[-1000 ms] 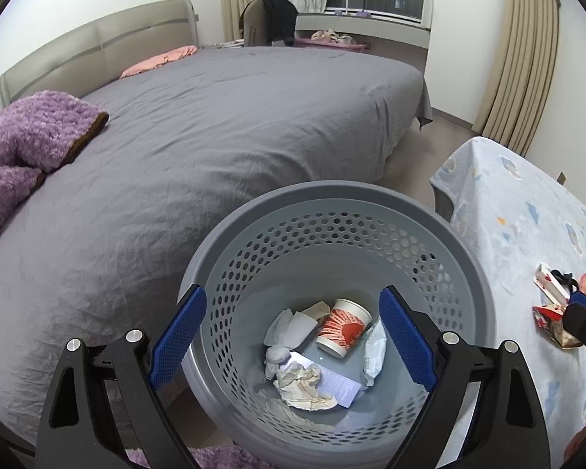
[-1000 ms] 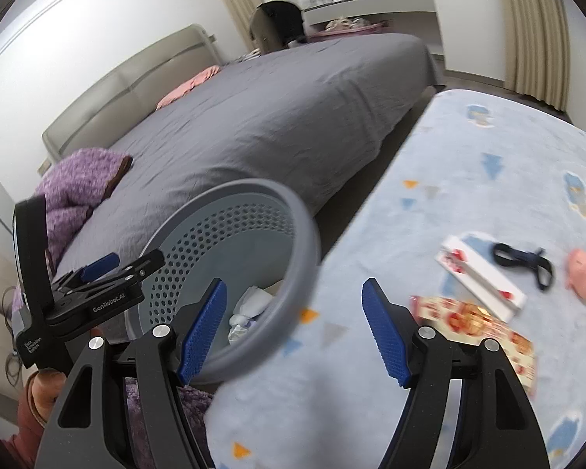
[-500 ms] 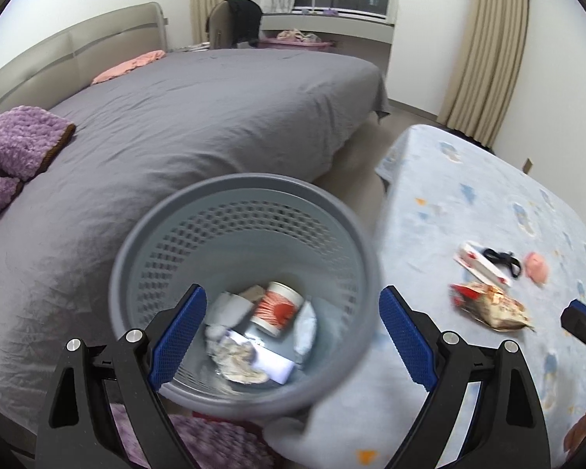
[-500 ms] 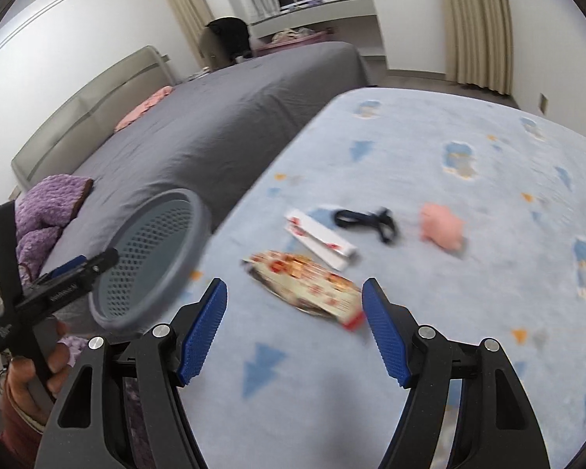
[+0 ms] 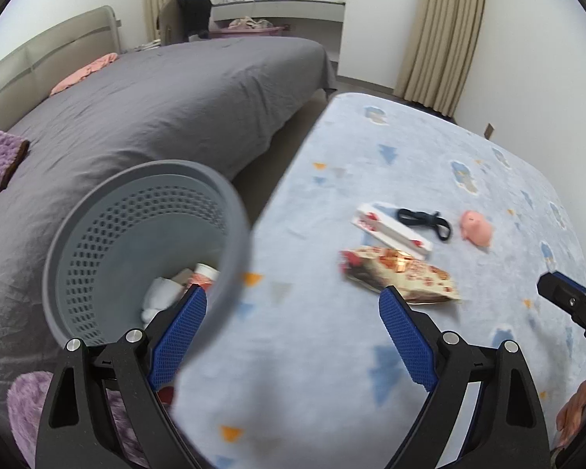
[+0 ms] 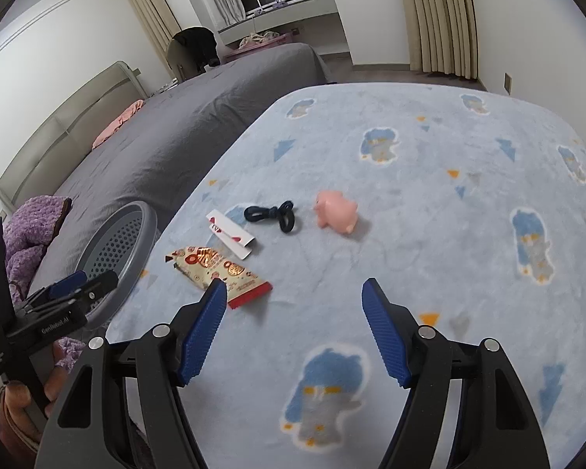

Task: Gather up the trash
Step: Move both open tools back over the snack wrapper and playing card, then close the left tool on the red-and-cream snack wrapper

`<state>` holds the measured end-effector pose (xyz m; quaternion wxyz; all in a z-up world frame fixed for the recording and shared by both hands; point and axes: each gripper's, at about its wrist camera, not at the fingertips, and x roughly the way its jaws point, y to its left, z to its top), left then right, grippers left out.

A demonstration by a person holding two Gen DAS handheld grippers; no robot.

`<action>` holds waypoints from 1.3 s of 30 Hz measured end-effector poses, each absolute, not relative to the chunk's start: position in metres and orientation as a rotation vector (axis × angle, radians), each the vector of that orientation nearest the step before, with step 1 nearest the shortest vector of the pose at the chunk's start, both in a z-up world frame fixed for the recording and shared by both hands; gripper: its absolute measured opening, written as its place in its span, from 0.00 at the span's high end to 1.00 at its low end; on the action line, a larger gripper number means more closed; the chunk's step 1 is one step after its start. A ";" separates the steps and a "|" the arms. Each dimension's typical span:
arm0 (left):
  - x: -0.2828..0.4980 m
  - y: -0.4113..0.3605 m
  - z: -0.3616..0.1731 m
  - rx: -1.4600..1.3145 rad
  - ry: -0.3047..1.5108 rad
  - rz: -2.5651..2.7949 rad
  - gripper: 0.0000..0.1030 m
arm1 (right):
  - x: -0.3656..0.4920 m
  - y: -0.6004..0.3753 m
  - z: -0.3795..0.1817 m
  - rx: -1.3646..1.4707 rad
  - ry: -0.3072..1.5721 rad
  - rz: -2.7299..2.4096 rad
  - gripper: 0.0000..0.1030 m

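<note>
Left tool (image 5: pixel 292 330) wide open, holding nothing. Gray basket (image 5: pixel 97 242) on left, trash inside. Snack bag (image 5: pixel 402 275), white box (image 5: pixel 392 226), pink pig (image 5: pixel 476 228) on blue blanket (image 5: pixel 410 156).

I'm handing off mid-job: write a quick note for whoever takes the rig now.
Left gripper and right gripper: both open, holding nothing.
Grey basket beside the blue blanket already holds a cup and crumpled paper.
Left on the blanket: snack wrapper nearest the right gripper's fingers, white packet behind it.
Black strap and pink pig toy may not be trash.
</note>
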<state>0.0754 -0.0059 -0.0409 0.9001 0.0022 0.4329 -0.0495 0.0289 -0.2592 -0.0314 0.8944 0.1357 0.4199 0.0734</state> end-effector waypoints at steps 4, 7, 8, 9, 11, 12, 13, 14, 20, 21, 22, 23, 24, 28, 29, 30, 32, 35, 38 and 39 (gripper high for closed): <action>0.079 -0.028 -0.044 0.029 0.896 -0.110 0.14 | 0.029 -0.273 -0.028 0.276 0.855 0.136 0.33; 0.085 -0.042 -0.050 0.025 0.916 -0.107 0.14 | 0.027 -0.284 -0.030 0.304 0.853 0.125 0.33; 0.087 -0.045 -0.052 0.023 0.924 -0.105 0.14 | 0.026 -0.286 -0.031 0.306 0.855 0.121 0.33; 0.089 -0.049 -0.054 0.021 0.934 -0.104 0.14 | 0.025 -0.288 -0.031 0.306 0.854 0.113 0.33; 0.092 -0.059 -0.060 0.028 0.952 -0.091 0.14 | 0.023 -0.292 -0.030 0.301 0.847 0.099 0.33; 0.095 -0.065 -0.061 0.028 0.959 -0.082 0.14 | 0.021 -0.293 -0.029 0.296 0.840 0.092 0.33; 0.096 -0.067 -0.062 0.025 0.963 -0.079 0.14 | 0.020 -0.295 -0.027 0.291 0.832 0.086 0.33; 0.099 -0.072 -0.063 0.020 0.970 -0.077 0.14 | 0.019 -0.296 -0.026 0.289 0.826 0.084 0.33; 0.114 -0.096 -0.074 0.008 1.000 -0.051 0.14 | 0.015 -0.310 -0.022 0.314 0.808 0.079 0.33; 0.116 -0.099 -0.076 0.009 1.007 -0.048 0.14 | 0.014 -0.313 -0.022 0.322 0.806 0.077 0.33; 0.118 -0.103 -0.079 0.014 1.016 -0.044 0.14 | 0.013 -0.317 -0.022 0.332 0.805 0.073 0.33; 0.120 -0.107 -0.082 0.023 1.024 -0.035 0.14 | 0.012 -0.321 -0.022 0.341 0.806 0.069 0.33; 0.121 -0.111 -0.085 0.027 1.030 -0.024 0.14 | 0.012 -0.324 -0.022 0.350 0.808 0.067 0.33; 0.126 -0.118 -0.091 0.030 1.048 0.001 0.14 | 0.011 -0.332 -0.024 0.382 0.812 0.068 0.33; 0.126 -0.119 -0.093 0.039 1.051 0.007 0.14 | 0.011 -0.332 -0.024 0.385 0.813 0.071 0.33; 0.126 -0.120 -0.094 0.045 1.055 0.012 0.14 | 0.010 -0.332 -0.024 0.384 0.814 0.072 0.33; 0.123 -0.117 -0.096 0.046 1.057 0.011 0.14 | 0.010 -0.331 -0.024 0.379 0.815 0.074 0.33; 0.116 -0.112 -0.092 0.060 1.044 0.006 0.14 | 0.008 -0.330 -0.022 0.376 0.808 0.079 0.33; 0.107 -0.105 -0.088 0.089 1.024 0.005 0.14 | 0.007 -0.327 -0.021 0.370 0.803 0.082 0.33; 0.105 -0.103 -0.087 0.097 1.021 0.008 0.14 | 0.007 -0.326 -0.021 0.370 0.803 0.083 0.33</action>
